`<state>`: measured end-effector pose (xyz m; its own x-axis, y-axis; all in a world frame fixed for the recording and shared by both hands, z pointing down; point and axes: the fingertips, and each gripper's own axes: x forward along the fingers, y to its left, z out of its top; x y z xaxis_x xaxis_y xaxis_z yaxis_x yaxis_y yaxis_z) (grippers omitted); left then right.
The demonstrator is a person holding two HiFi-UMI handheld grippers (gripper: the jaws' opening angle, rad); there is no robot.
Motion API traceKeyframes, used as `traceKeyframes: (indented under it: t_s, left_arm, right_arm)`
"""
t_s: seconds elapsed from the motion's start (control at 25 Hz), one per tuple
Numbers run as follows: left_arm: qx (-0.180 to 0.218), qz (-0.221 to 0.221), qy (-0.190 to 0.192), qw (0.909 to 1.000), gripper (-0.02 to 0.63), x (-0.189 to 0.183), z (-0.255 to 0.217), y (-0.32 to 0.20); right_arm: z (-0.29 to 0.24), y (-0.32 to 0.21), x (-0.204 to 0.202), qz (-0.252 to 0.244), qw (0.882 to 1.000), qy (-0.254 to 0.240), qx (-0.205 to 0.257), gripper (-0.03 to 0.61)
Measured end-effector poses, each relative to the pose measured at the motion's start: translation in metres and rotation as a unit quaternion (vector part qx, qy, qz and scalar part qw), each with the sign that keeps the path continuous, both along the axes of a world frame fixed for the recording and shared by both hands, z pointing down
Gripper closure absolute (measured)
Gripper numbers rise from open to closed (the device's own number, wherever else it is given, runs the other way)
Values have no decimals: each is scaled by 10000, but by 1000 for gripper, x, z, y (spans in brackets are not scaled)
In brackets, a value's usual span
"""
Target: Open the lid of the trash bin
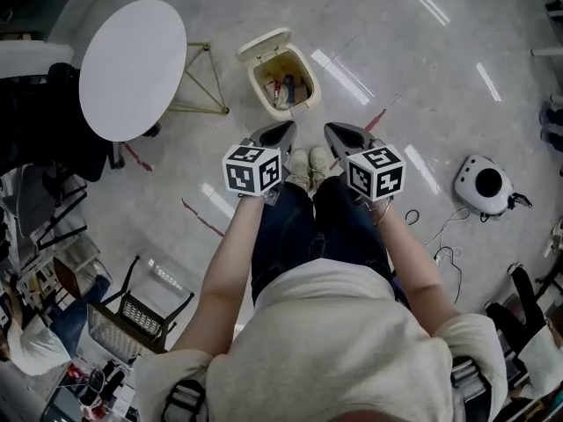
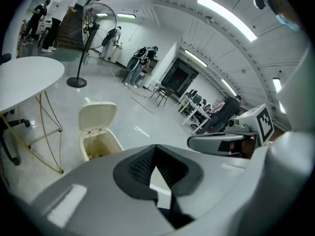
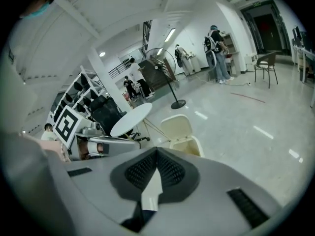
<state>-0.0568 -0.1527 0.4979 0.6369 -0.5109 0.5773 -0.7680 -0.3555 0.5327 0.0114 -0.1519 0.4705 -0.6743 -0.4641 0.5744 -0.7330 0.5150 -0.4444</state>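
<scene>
Trash bin: one, with one lid.
Tongs: two, the left tongs and the right tongs, each with one marker cube.
Round white tabletop: one.
Shoes: two, side by side.
Round white device on the floor: one.
Standing fan: one.
People far back in the hall: several, too small for a sure count.
</scene>
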Motion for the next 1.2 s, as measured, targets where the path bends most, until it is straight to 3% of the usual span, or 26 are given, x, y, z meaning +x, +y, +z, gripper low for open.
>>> traceKeyframes:
  t_s: [0.28, 0.72, 1.0, 1.08, 1.2]
  left_arm:
    - [280, -330, 4, 9991, 604, -14, -41, 1]
    - [1024, -410, 256, 9936, 604, -9, -116, -16]
    - [1258, -383, 346, 9907, 604, -6, -139, -24]
    - [1366, -408, 230, 9895, 604, -7, -143, -27]
    - [1668, -222, -325, 9852, 604, -1, -149, -27]
  right_arm:
    - [-41, -1, -18, -277, 9986, -64, 453, 571]
    - [-103, -13, -20, -386, 9935, -167, 1056, 572]
    - [-137, -30, -15, -515, 9883, -132, 1433, 572]
    - [-152, -36, -16, -471, 9862, -229, 1572, 571]
    - [-171, -37, -20, -536, 9822, -334, 1767, 571]
